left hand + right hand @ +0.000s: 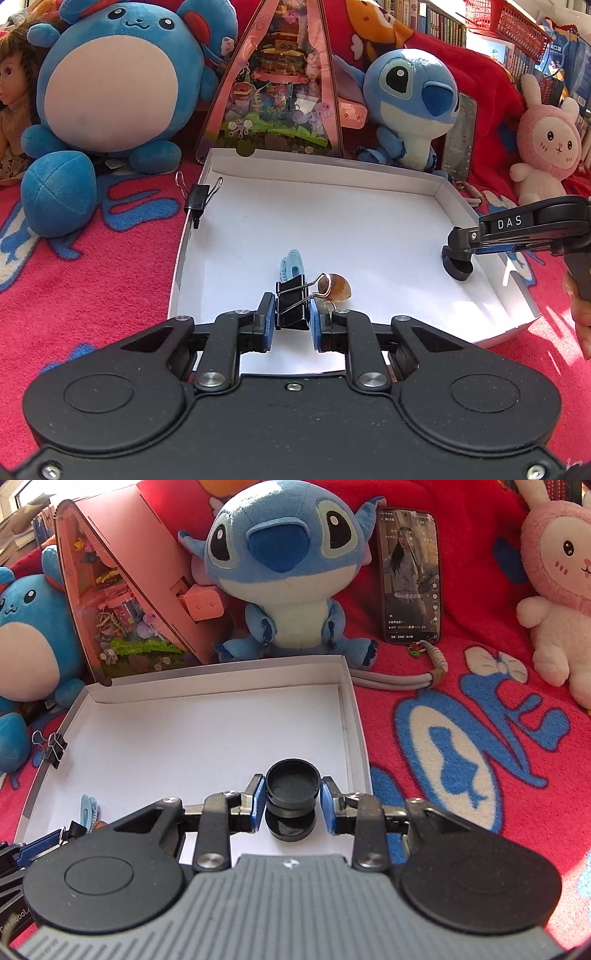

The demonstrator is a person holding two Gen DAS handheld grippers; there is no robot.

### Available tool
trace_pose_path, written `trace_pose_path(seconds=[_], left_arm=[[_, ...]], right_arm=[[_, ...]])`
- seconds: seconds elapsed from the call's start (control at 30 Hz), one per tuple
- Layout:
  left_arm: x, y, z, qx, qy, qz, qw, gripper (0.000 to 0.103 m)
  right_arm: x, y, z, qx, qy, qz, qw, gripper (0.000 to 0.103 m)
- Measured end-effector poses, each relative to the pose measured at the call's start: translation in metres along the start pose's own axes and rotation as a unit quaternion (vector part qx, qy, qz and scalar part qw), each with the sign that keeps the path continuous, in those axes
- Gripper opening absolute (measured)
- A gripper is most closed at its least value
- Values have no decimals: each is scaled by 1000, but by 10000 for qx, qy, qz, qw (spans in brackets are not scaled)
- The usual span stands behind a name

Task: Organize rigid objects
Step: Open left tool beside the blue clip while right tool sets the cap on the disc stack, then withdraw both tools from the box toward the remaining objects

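Tongs are both gripping: left gripper clamping the binder clip, right gripper clamping the black cylinder, each needing lowering onto the tray floor directly beneath before releasing.

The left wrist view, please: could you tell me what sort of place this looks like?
Probably a home room, perhaps a child's bedroom or play corner: plush toys such as the blue round plush and pink rabbit plush sit on a red patterned blanket, with bookshelves behind.

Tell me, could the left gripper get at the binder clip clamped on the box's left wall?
Probably not right now: the left gripper is shut on another binder clip. The path across the box to the wall clip looks free.
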State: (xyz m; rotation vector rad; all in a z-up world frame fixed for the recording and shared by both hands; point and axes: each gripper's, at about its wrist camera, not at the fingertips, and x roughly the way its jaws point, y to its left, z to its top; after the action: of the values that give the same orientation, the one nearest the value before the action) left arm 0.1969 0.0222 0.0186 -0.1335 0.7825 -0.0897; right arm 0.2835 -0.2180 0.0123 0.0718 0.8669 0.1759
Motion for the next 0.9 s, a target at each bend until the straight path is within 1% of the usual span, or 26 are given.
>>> trace_pose_path(seconds=[0.27,0.6,0.63,0.7,0.73,0.77,0.83,0.9], left_arm=[[6,-4,4,65,-13,16,10000,19],[11,-3,5,-3,4,65,10000,19],[10,-3,5,1,0,69,10000,22],[9,-3,5,9,-27,39,10000,27],[7,-4,5,21,-55,40,10000,33],[5,-5,5,38,-86,50,9999,38],[2,-6,5,79,-140,74,9998,40],[-2,-7,5,106,-174,50,9998,44]], right_arm=[[9,5,5,-110,192,-98,9997,37],[9,2,5,-5,193,1,9998,40],[9,2,5,6,186,23,9998,41],[8,2,4,17,176,44,9998,51],[8,1,4,27,168,51,9998,55],[7,1,4,41,161,66,9998,55],[7,1,3,66,145,90,9998,56],[5,0,2,109,122,111,9998,60]])
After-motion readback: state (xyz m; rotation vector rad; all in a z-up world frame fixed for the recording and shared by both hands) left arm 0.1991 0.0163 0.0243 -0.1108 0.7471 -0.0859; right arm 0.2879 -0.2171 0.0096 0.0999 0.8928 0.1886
